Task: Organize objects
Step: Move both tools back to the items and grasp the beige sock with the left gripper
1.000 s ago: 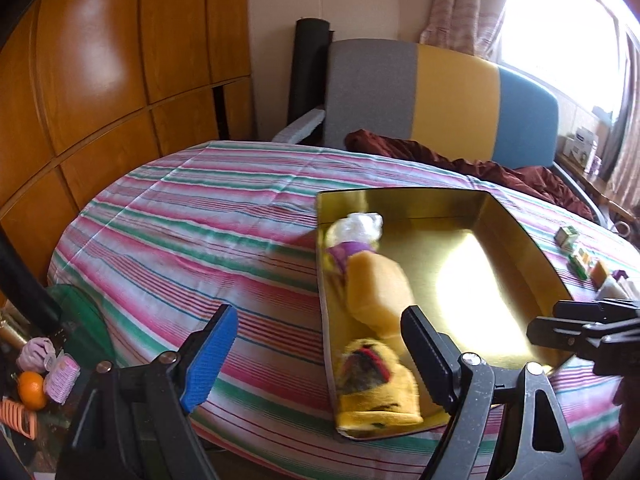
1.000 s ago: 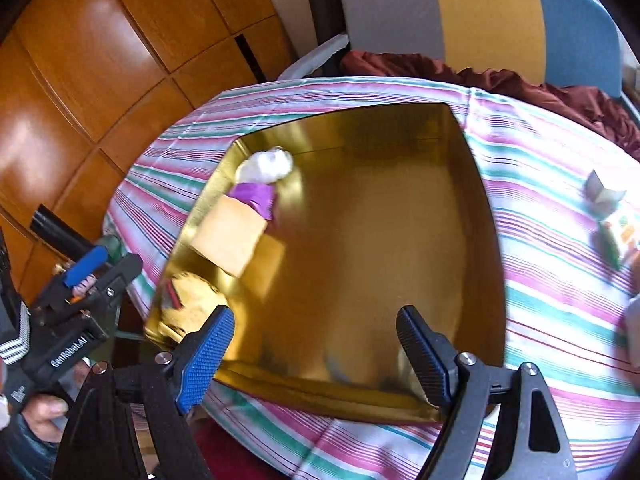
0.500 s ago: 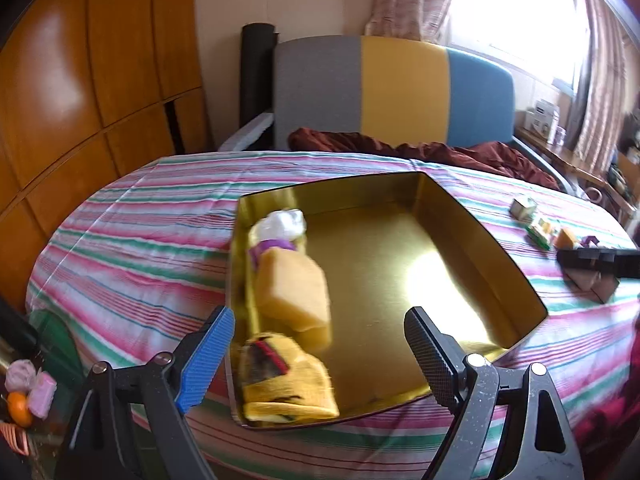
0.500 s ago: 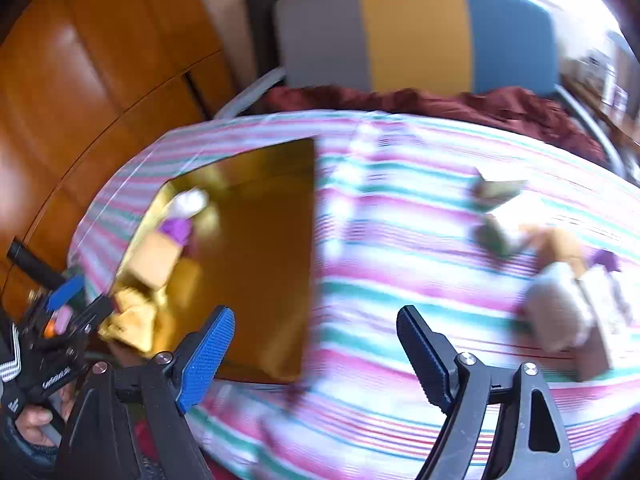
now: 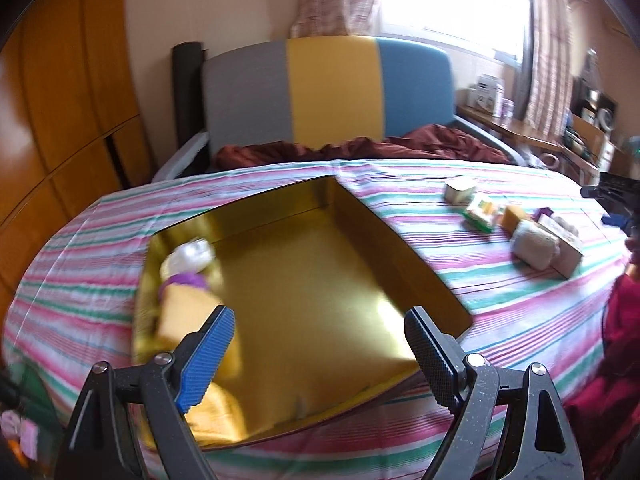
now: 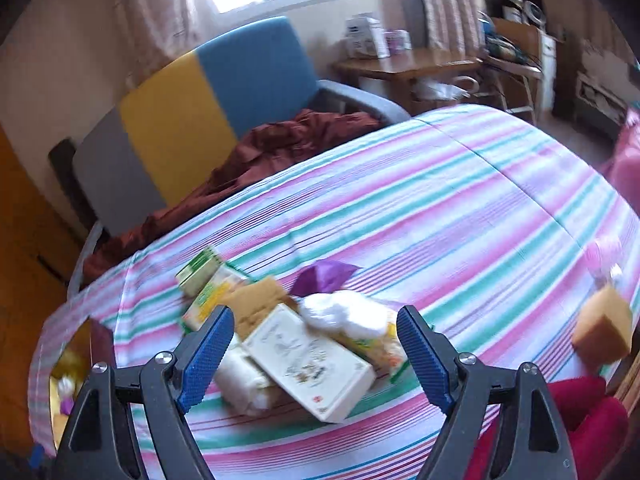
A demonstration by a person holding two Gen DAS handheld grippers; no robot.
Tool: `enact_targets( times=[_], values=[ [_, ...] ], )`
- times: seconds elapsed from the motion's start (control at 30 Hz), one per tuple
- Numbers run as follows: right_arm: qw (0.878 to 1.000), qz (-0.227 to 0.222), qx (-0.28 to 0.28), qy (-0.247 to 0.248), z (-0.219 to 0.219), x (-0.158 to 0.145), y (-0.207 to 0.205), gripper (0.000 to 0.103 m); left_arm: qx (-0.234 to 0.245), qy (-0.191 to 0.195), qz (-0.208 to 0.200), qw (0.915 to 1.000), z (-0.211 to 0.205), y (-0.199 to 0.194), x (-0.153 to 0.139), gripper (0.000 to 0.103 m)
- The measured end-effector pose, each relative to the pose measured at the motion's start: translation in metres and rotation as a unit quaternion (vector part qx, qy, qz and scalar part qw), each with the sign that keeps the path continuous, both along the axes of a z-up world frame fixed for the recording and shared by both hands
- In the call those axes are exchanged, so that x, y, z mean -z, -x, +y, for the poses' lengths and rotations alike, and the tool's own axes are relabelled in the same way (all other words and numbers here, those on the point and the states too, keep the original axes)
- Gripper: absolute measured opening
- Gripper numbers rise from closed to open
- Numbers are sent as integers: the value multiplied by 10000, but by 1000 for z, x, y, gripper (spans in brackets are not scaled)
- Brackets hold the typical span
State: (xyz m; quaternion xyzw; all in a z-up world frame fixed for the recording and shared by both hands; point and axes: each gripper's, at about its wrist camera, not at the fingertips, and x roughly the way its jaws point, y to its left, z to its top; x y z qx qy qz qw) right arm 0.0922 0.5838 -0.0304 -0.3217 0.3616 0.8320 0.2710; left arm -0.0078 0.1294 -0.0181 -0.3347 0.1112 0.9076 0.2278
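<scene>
A gold tray [image 5: 416,264] lies on the striped tablecloth [image 5: 500,312]. Along its left side are a white bundle [image 5: 188,258], a purple piece [image 5: 186,280], a yellow sponge [image 5: 184,312] and a yellow cloth toy [image 5: 216,416]. My left gripper [image 5: 320,356] hangs open over the tray's near end, holding nothing. My right gripper [image 6: 316,356] hovers over a pile of loose things with its jaws opening; nothing is pressed between them. In the pile are a white box [image 6: 308,364], a white roll [image 6: 240,380], a white bag [image 6: 340,312], purple cloth [image 6: 324,276] and green packets [image 6: 200,272].
An orange sponge [image 6: 604,328] sits at the table's right edge. Behind the table stands a grey, yellow and blue chair [image 5: 332,88] with dark red cloth [image 5: 360,148] on its seat. Wooden cupboards [image 5: 60,100] are on the left, a side table [image 6: 408,64] is under the window.
The right gripper swung away from the gold tray to the right and rolled, and is now above the pile. The left gripper shifted right along the tray's near end. Both stayed empty.
</scene>
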Motion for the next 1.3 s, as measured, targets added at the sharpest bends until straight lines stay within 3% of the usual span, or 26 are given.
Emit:
enact_targets(
  times=[0.03,0.07,0.17,0.53,0.7,1.0,1.27,1.3],
  values=[
    [10000,0,0,0,0,0,0,86,84,2,-14,10000,8,-1,0,87],
    [9990,213,202,344,11,5,-9,86,170,-3,-34,9998,17,-1,0,87],
    [9930,817,590,622,26,6,-30,87,477,-41,-174,9987,48,-5,3,87],
    [9930,903,224,733,20,7,-23,87,1449,-422,-1099,9824,161,-10,14,84],
    [9922,954,176,783,20,8,-23,87,1418,-681,-1726,9723,205,7,33,82],
    [9951,799,-145,568,12,5,-11,87,1021,-1100,-2469,9574,254,43,63,82],
    [9963,650,-254,508,9,5,-5,87,848,-1416,-2728,9478,288,61,84,83],
    [9964,629,-265,504,8,5,-5,87,917,-1422,-2608,9505,289,59,84,75]
  ],
)
